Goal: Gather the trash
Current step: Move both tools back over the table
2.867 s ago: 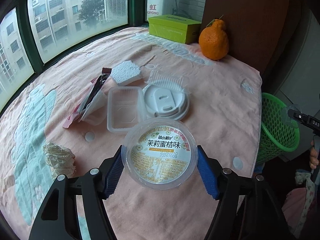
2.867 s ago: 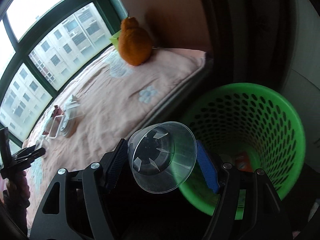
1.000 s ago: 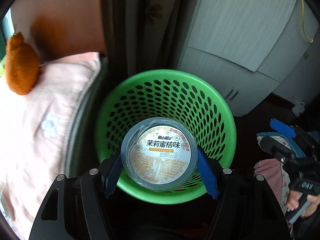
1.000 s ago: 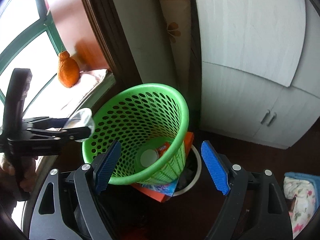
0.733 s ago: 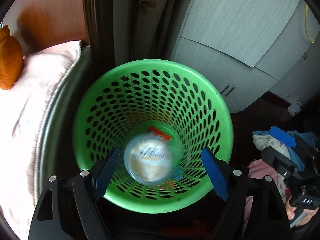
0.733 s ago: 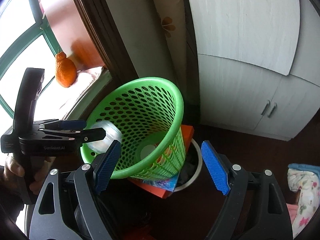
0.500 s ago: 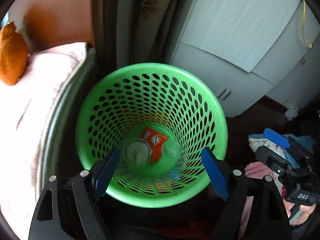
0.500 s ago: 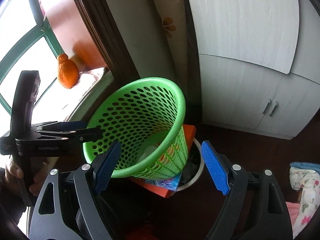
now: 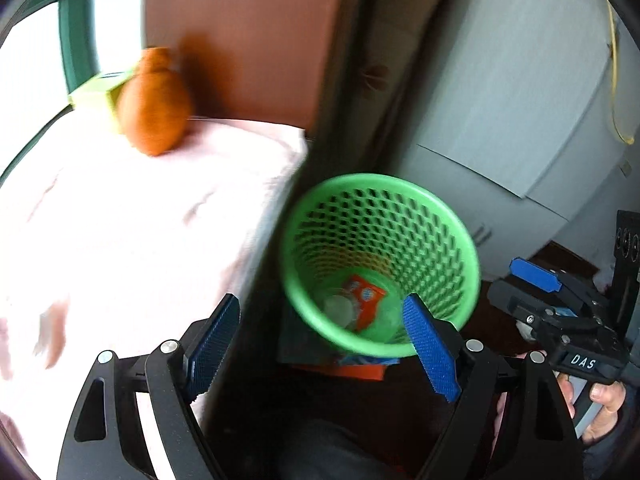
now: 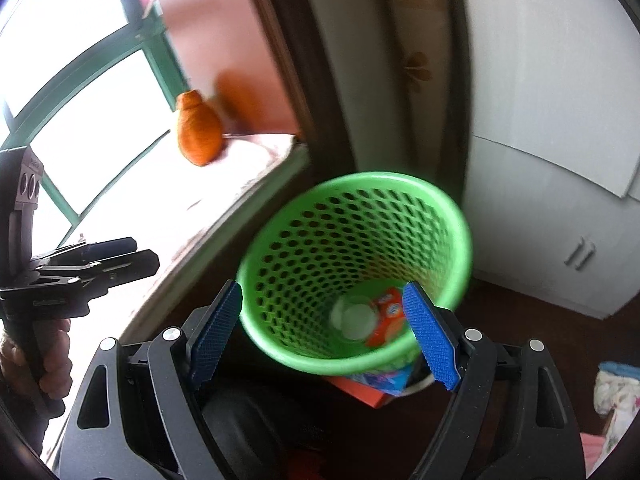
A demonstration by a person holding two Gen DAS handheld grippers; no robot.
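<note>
Daylit from the window (image 10: 80, 92) at upper left, blown out to plain white in both views. Overexposed too on the pink cloth (image 9: 132, 232), its pattern nearly washed away. Smeared by motion blur throughout: soft on the orange fruit (image 9: 154, 110), streaked on the rim of the green basket (image 10: 460, 216), doubled along the dark door frame. Sharp only on the blue pads (image 9: 430, 350) and black arms at the bottom edge. Dim under the basket, floor nearly black. Soft shadow of the fruit on the brown wall behind. Strong fisheye bend at the edges, straight cupboard (image 10: 560, 160) lines curved, corners cut off in black.
</note>
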